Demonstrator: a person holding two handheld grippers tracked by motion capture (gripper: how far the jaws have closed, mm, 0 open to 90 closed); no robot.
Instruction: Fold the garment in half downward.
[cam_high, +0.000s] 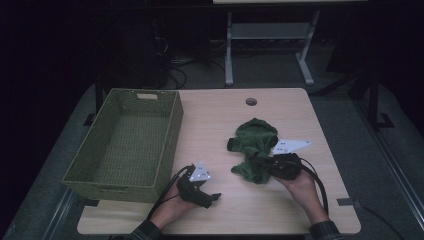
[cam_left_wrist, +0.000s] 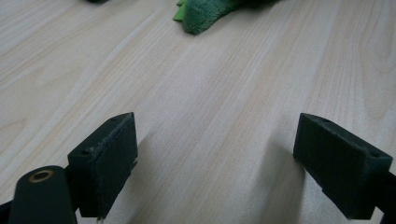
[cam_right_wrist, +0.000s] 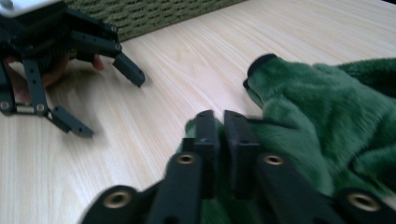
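Two grippers, one green cloth, basket off to the left

Both hand-held grippers were over the wooden table (cam_high: 215, 120). Right gripper (cam_high: 264, 164) was clamped on the near edge of the green fleece cloth (cam_high: 254, 145); in the right gripper view its jaws sat pressed nearly together with green pile pinched between them (cam_right_wrist: 223, 140). Cloth lay crumpled right of table centre, mostly beyond and to the left of the right gripper, bunched along a line running away from the person. One dark cuff poked out on its left side (cam_high: 231, 144).

Left gripper (cam_high: 214, 198) was released, jaws wide apart, nothing between them, hovering low over bare wood near the front edge. Left gripper view showed just a green corner of the cloth (cam_left_wrist: 198, 16) well ahead of it, so apart, not touching.

Green woven basket (cam_high: 172, 131) stood at the table's left, nothing inside it, its near right corner close by the left gripper. Cloth lay right of the basket with the left gripper in between. Judging by that, any carry to the basket would run leftward across the table, and the right hand was the one that had the cloth.
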